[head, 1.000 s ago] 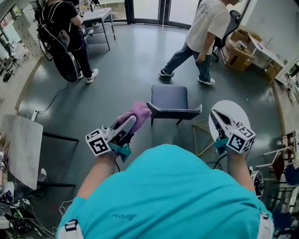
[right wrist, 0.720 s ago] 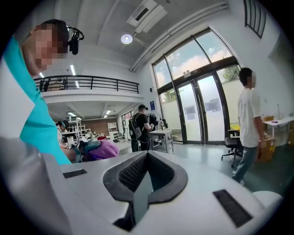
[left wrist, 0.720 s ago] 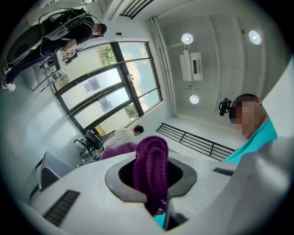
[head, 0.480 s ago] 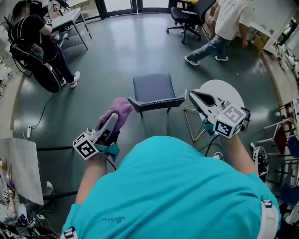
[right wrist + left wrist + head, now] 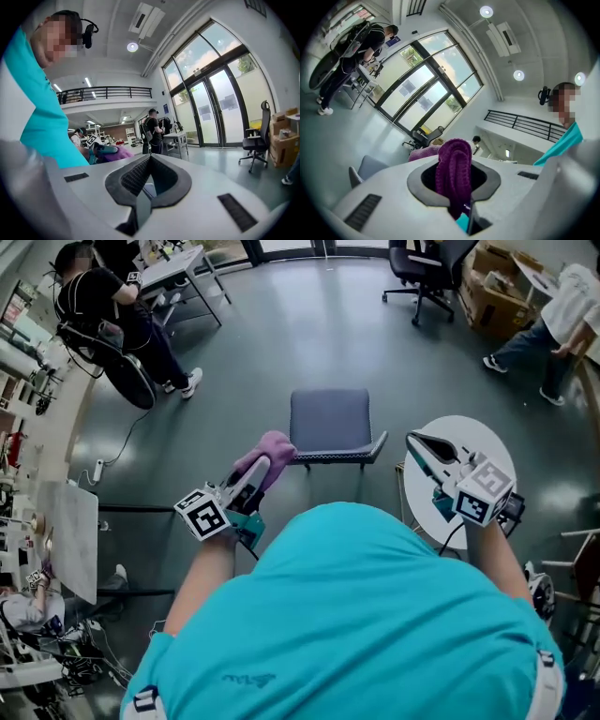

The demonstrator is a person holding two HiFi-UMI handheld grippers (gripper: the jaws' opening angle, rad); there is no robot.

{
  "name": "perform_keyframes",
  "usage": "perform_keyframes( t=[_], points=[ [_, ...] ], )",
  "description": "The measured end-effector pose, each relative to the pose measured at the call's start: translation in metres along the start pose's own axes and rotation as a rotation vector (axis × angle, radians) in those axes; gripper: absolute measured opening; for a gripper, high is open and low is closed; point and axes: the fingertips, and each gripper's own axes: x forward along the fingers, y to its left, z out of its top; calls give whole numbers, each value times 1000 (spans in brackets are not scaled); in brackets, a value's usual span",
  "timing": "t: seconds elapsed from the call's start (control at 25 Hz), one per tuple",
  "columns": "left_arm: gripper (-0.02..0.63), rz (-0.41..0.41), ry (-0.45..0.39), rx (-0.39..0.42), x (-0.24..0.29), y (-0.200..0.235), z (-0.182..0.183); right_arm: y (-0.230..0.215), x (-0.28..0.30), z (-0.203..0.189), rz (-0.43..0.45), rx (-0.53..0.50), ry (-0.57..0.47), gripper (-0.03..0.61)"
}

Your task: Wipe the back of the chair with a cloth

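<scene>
A grey-blue chair (image 5: 330,420) stands on the floor in front of me, its back edge (image 5: 336,457) nearest me. My left gripper (image 5: 255,472) is shut on a purple cloth (image 5: 268,450), which hangs just left of the chair's back corner; whether it touches is unclear. In the left gripper view the cloth (image 5: 453,169) fills the gap between the jaws, and part of the chair (image 5: 363,168) shows low at the left. My right gripper (image 5: 424,447) is shut on nothing, held over a white round table (image 5: 469,442). The right gripper view shows its jaws (image 5: 150,161) pressed together.
A person in black (image 5: 103,306) stands by a desk (image 5: 178,266) at the far left. Another person (image 5: 562,315) walks at the far right near cardboard boxes (image 5: 492,277) and an office chair (image 5: 427,268). A grey table (image 5: 66,535) and cables lie at my left.
The left gripper with the cloth has shifted slightly right, staying at the chair's back left corner. The right gripper stays over the round table. The person in white walked off to the right.
</scene>
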Motion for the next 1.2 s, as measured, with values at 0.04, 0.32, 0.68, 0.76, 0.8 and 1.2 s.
perform_keyframes(
  t=[0.04, 0.32, 0.68, 0.76, 0.8, 1.2],
  points=[
    [58, 29, 23, 18, 0, 5, -3, -4, 0, -5, 8, 12, 1, -8],
    [58, 207, 166, 144, 6, 61, -5, -29, 21, -50, 42, 106, 57, -8],
    [58, 182, 337, 214, 11, 196, 12, -29, 136, -55, -56, 84, 163, -8],
    [58, 152, 437, 253, 23, 220, 4, -33, 156, -51, -85, 93, 201, -8],
    [58, 134, 493, 278, 32, 230, -3, -37, 163, -49, -101, 96, 222, -8],
    [58, 140, 1169, 644, 91, 329, -114, -101, 162, -86, -74, 148, 311, -8]
  ],
)
